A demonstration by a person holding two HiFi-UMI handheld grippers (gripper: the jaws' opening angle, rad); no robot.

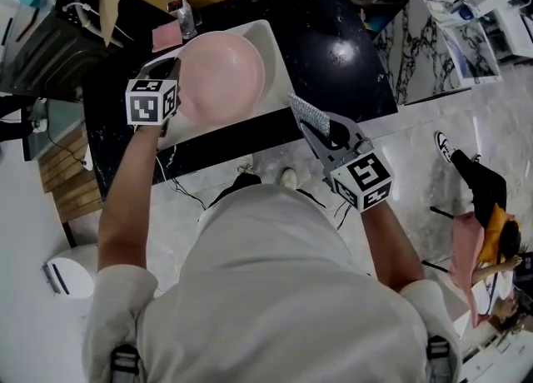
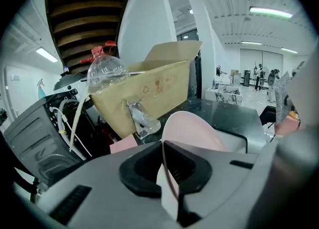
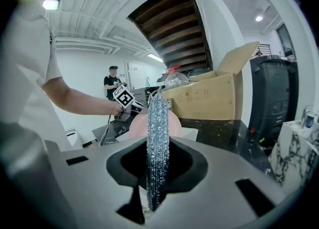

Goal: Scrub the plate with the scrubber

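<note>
Currently the pink plate is pinched by its rim in the closed left claw, upper left of the head view, over the white basin on the black counter. The silvery scrubber is clamped edge-on in the right claw, centre frame, apart from the plate.

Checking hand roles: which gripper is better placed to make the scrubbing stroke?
Right. The right gripper is shut on the scrubber near the plate; the left gripper is clamped on the plate's rim.
</note>
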